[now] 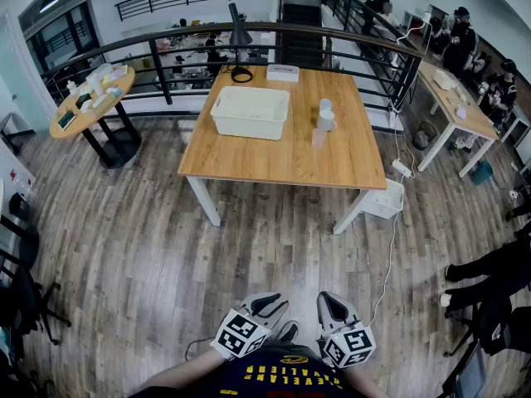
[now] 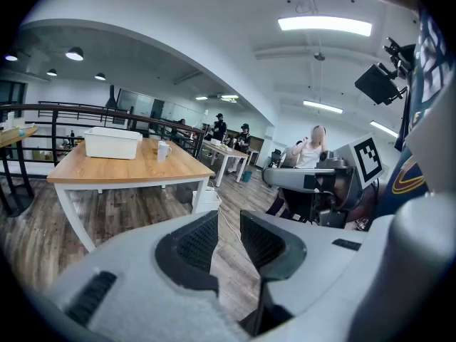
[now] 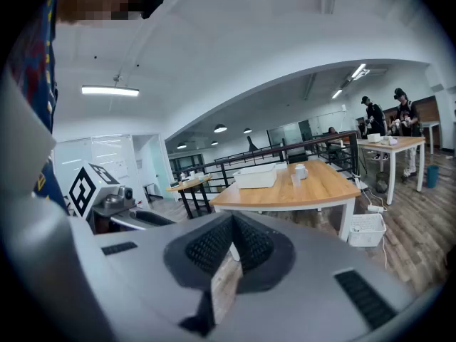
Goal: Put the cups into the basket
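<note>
As both tilt down, left tool (image 1: pixel 270 305) parted, right tool (image 1: pixel 333 303) closed

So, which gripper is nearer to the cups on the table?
Right. The right gripper is nearly in line with the cups; the left gripper sits further left. Both are far off.

Light wooden table (image 1: pixel 274 152) mid-room on grey plank floor (image 1: pixel 124 247), black desk lamp (image 1: pixel 240 36) at its far edge, black railing (image 1: pixel 166 40) behind, round side table (image 1: pixel 83 116) left, white crate (image 1: pixel 386 199) by table leg, people (image 1: pixel 459 40) far right.
</note>
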Motion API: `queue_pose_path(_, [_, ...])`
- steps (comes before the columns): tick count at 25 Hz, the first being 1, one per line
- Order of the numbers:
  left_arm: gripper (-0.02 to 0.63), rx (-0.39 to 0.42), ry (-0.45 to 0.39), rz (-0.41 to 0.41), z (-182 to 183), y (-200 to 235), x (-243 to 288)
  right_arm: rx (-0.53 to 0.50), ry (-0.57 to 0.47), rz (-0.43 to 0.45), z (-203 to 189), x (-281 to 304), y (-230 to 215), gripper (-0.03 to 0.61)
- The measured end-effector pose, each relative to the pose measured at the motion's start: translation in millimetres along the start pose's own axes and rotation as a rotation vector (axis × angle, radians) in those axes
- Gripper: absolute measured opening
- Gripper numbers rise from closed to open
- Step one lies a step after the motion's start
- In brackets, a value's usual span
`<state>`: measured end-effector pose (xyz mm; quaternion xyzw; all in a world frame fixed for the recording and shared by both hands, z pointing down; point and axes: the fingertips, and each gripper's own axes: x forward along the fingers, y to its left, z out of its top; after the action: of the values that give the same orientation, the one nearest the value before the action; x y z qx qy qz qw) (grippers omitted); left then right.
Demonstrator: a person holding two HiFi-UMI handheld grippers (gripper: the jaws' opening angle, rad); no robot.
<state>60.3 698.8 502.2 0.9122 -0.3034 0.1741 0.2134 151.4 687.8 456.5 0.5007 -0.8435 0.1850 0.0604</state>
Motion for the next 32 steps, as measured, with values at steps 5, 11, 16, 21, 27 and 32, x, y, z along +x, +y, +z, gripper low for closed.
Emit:
queue_pose_path(5, [0.106, 0.017, -0.007, 0.010, 19.0, -15.2, 41.4, -0.001, 0.001, 0.011, 5.1, -6.8, -45.9, 0.012])
queue_pose_path(11, [0.106, 0.030, 0.004, 0.039, 34.9, -17.6, 65.0, 0.050, -0.051, 0.031, 18.6, -4.7, -79.4, 0.014])
queue_pose_path(16, [0.106, 0.028, -0.007, 0.074, 50.0, -1.4, 69.6, 0.076, -0.054, 0.020, 24.7, 7.5, -96.1, 0.014])
queue_pose_path(21, [0.106, 0.018, -0.054, 0.080, 67.9, 18.4, 79.8, 0.056, -0.035, 0.016, 31.4, 31.9, -106.0, 0.014])
queue_pose_path(27, [0.106, 0.013, -0.055, 0.057, 80.0, 64.1, 98.3, 0.074, 0.023, -0.026, 29.6, 79.8, -119.2, 0.014])
queue_pose_path(32, [0.009, 0.041, -0.060, 0.058, 105.4, 123.0, 103.1, 0.079, 0.049, -0.043, 46.7, 140.6, -121.1, 0.014])
